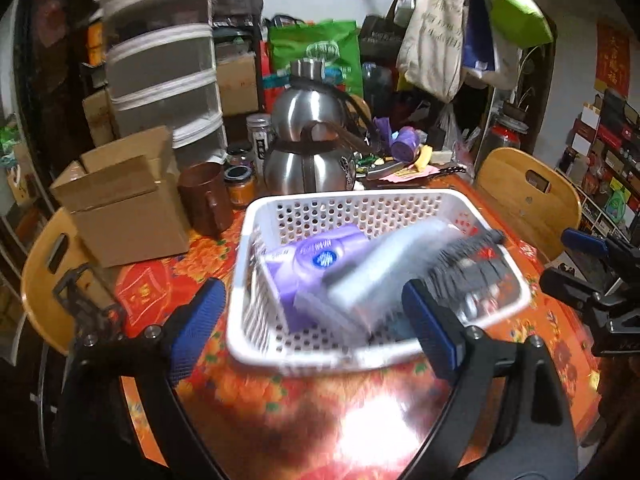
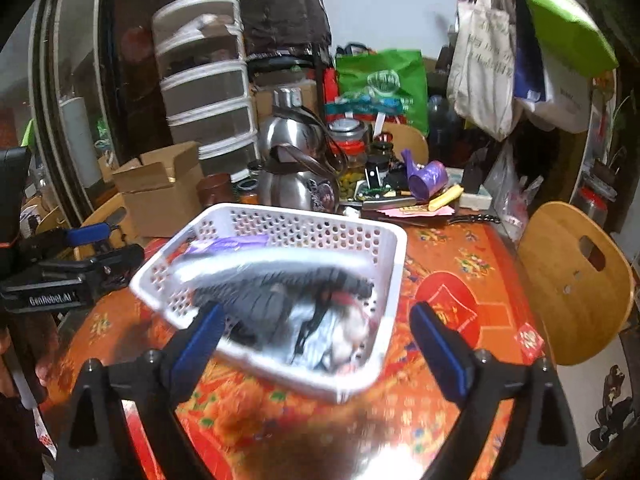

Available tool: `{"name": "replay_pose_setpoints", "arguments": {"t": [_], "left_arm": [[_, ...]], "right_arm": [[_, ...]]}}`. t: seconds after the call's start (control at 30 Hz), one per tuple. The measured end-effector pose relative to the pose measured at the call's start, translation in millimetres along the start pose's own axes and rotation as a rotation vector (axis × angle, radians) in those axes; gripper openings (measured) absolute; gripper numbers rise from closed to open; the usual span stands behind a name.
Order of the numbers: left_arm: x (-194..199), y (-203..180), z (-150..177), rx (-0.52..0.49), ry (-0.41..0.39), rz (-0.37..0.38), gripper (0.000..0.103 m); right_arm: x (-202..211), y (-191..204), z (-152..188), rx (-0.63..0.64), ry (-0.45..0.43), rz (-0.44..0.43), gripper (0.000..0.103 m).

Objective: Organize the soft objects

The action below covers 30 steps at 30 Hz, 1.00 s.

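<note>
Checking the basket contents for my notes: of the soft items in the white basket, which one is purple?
The purple packet at the far-left side of the white basket; the grey fabric bundle beside it is grey and black.

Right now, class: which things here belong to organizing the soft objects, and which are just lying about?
Part of the job:
white basket
purple pack
grey cloth
both tongs, open: left, right

Just lying about:
steel kettle
cardboard box
brown mug
drawer tower

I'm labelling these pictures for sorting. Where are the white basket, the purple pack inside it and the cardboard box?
white basket [image 1: 352,202]: left wrist view, far perforated wall.
purple pack [image 1: 316,258]: left wrist view, its printed top face.
cardboard box [image 1: 132,228]: left wrist view, front side.
</note>
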<state>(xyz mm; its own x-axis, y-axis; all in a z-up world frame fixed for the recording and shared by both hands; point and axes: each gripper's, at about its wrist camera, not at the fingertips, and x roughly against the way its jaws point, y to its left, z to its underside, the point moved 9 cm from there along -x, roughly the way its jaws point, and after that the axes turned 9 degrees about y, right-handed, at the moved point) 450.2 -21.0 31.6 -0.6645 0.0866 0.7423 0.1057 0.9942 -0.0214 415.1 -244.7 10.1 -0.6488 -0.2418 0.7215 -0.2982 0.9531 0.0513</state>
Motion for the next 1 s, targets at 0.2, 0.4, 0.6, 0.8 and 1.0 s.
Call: {"name": "replay_pose_setpoints", "arguments": {"t": [0.2, 0.4, 0.6, 0.8, 1.0], "left_arm": [[72, 4, 70, 0.001, -0.072, -0.06, 0.103], [132, -10, 140, 0.004, -0.096, -0.074, 0.103], [180, -39, 182, -0.018, -0.126, -0.033, 0.103], [190, -48, 178, -0.014, -0.135, -0.067, 0.103], [181, -43, 169, 0.014, -0.112, -0.047, 0.103]], "right_arm": [[54, 19, 69, 0.01, -0.026, 0.075, 0.096], [111, 38, 121, -0.053, -0.066, 0.095, 0.096], [146, 52, 148, -0.107, -0.084, 0.145, 0.103], [143, 59, 142, -0.115, -0.056, 0.118, 0.103], [136, 59, 133, -0.095, -0.046, 0.147, 0.103]]}}
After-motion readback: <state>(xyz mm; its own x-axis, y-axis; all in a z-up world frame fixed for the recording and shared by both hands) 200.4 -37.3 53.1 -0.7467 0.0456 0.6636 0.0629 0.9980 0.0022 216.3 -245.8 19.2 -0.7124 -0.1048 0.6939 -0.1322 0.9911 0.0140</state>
